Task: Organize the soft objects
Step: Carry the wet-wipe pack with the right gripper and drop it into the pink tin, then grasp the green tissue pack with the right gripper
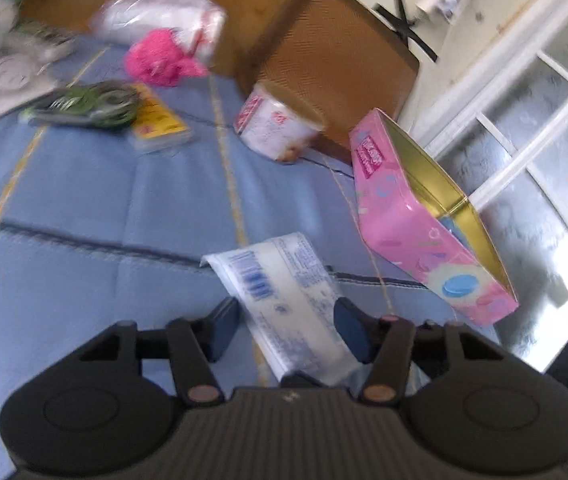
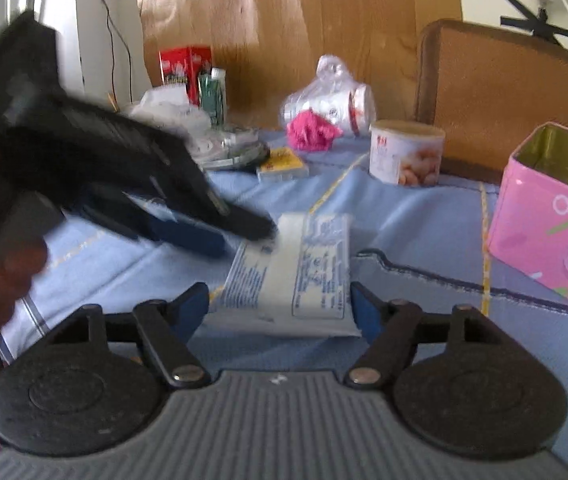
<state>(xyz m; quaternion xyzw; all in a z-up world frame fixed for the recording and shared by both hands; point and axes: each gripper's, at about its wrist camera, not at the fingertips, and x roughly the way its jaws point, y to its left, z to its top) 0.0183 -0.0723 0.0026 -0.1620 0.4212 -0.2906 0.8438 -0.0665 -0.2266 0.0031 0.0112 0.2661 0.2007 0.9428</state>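
Tissue pack (image 2: 292, 276) lay low centre of your right view on the blue surface (image 2: 424, 216), long axis running away between your half-open right tool (image 2: 279, 312); left tool (image 2: 239, 236) touched its far end, grip unclear

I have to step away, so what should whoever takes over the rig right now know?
Left gripper: jaws around one end of the white soft pack, left pad apparently clear; grip unclear.
Right gripper: jaws at both edges of the pack's other end.
Pack lies on the blue cloth, beside the open pink tin.
Pink fluffy item sits at the far side.
Done: nothing visibly stowed.
Left: probably pack, then fluffy item.
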